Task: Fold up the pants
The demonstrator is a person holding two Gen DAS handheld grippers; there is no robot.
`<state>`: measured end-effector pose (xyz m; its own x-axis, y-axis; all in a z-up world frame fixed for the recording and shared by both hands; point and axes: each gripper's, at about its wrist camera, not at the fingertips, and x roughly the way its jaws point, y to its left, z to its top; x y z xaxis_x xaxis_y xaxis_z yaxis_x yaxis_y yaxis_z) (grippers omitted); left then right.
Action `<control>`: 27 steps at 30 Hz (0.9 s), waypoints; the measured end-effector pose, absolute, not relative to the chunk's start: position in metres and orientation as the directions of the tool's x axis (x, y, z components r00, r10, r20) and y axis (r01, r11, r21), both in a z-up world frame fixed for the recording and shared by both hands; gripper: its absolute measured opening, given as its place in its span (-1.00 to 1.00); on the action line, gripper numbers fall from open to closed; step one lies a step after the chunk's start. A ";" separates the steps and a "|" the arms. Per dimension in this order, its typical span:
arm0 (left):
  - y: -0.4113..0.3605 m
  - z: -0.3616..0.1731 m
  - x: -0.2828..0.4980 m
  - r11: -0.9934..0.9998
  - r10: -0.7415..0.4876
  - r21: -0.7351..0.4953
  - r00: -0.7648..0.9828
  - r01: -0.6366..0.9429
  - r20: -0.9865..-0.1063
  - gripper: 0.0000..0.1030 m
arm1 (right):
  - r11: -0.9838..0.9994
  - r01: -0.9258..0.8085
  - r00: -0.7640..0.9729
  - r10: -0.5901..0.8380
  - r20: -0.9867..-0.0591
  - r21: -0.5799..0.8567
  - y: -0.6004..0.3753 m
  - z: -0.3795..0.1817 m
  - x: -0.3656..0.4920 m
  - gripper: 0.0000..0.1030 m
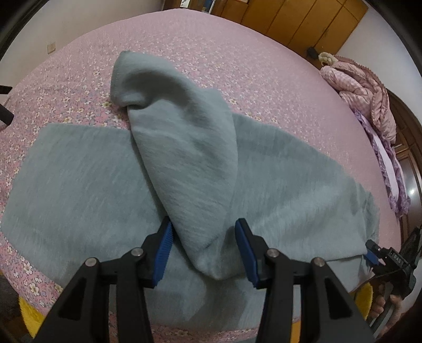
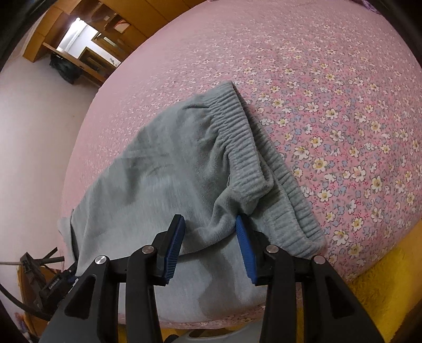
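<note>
1. Grey-green fleece pants [image 1: 290, 171] spread on pink floral bedspread [image 1: 184, 39], near the bed's front edge; in the left wrist view, lower layer lying flat across the frame.
2. Left gripper [image 1: 204, 246], black frame with blue ribbed pads, pointing steeply down; jaws partly apart, with a folded, rounded bundle of the same fleece between them.
3. Left pad [image 1: 163, 253] touching the bundle's edge; right pad just beside the fabric. Real clamp or loose contact: cannot tell.
4. Bundle running up and away from the jaws, crossing over the flat layer, far end slumped on the bedspread.
5. Right gripper [image 2: 209, 246], same build, seen also at far right in the left wrist view [image 1: 373, 252], fingers of a hand below it.
6. Right jaws partly apart, lump of fleece just below the ribbed elastic waistband [image 2: 253, 158] between the pads; fabric touching both pads, firmness of grip unclear.
7. Waistband doubled, lying diagonally, its right edge on the bedspread.
8. Yellow fuzzy cover [image 2: 382, 290] under the bedspread edge, lower right.
9. Wooden wardrobe [image 1: 303, 21] behind the bed; pink quilted bedding pile [image 1: 364, 89] at right; wooden desk [image 2: 79, 60] at upper left of the right wrist view.
</note>
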<state>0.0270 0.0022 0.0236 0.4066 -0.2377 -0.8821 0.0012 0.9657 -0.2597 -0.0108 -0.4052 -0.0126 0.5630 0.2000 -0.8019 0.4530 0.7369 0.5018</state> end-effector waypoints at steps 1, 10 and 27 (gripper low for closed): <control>0.000 0.024 0.026 0.968 -0.231 -0.250 0.406 0.006 -0.884 -0.05 | 0.746 0.445 0.567 0.193 -0.801 0.494 -0.402 -0.016 -0.011 -0.19; -0.003 0.022 0.024 0.967 -0.234 -0.255 0.406 0.003 -0.883 -0.35 | 0.751 0.419 0.583 0.209 -0.785 0.511 -0.396 -0.019 -0.019 -0.18; 0.019 0.075 -0.006 0.945 -0.312 -0.316 0.516 0.083 -0.797 -0.90 | 0.788 0.321 0.663 0.209 -0.719 0.526 -0.402 0.043 -0.053 -0.92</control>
<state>-0.0060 0.0192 0.0753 0.5164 -0.3121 -0.7974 0.0826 0.9450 -0.3164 -0.0527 -0.4021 0.0430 0.6629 0.2092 -0.7189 0.3213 0.7878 0.5255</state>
